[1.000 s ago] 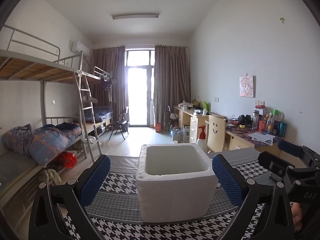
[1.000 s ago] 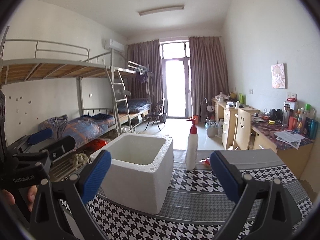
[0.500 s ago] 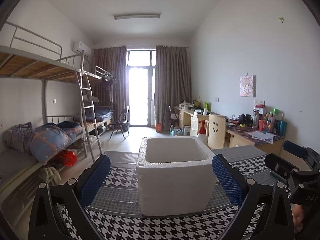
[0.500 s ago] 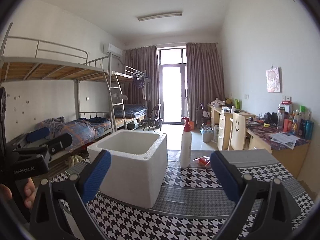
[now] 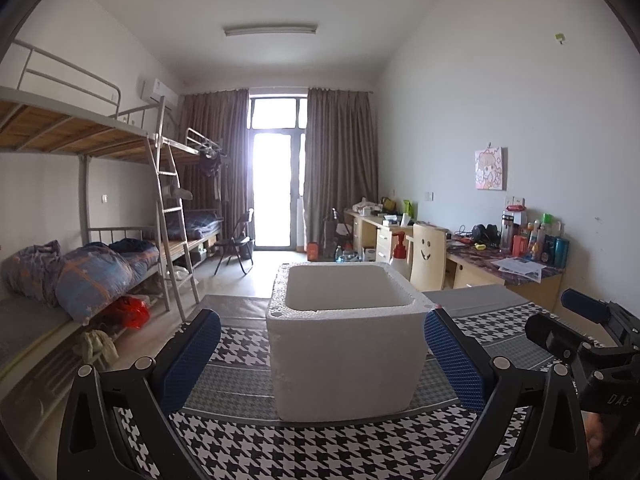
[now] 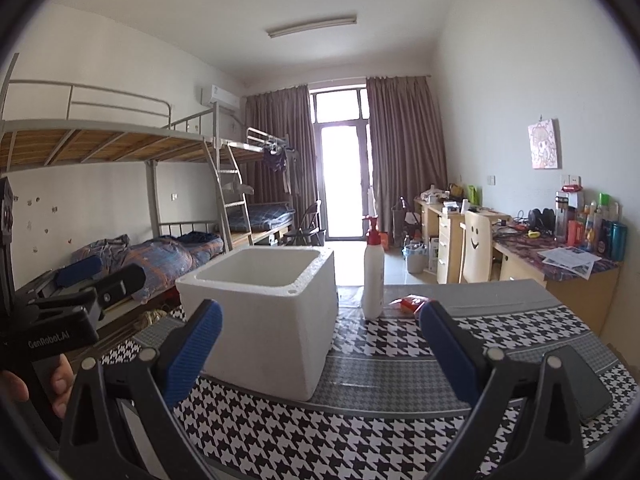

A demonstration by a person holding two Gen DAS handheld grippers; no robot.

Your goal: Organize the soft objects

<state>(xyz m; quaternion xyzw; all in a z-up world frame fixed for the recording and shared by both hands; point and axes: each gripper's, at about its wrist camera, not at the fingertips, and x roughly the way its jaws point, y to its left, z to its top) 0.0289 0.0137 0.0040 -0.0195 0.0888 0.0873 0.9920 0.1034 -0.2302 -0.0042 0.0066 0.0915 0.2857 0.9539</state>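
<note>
A white foam box (image 5: 344, 344) stands open-topped on the houndstooth tablecloth (image 5: 280, 448), straight ahead of my left gripper (image 5: 322, 354). That gripper is open, with the box showing between its blue pads and nothing held. In the right wrist view the foam box (image 6: 260, 320) sits ahead and left of my right gripper (image 6: 320, 346), which is also open and holds nothing. The box floor is hidden by its walls. A small red packet (image 6: 412, 303) lies behind the right pad. Each gripper shows in the other's view: right gripper (image 5: 592, 332), left gripper (image 6: 80, 292).
A white pump bottle (image 6: 373, 276) with a red top stands just right of the box. A black phone (image 6: 580, 380) lies on the cloth (image 6: 360, 432) at the right. Bunk beds (image 5: 80, 272) line the left wall and cluttered desks (image 6: 560, 256) the right.
Both grippers have sunk lower toward the table, so less of the box's inside shows. Both stay open, and the box and bottle have not moved.
</note>
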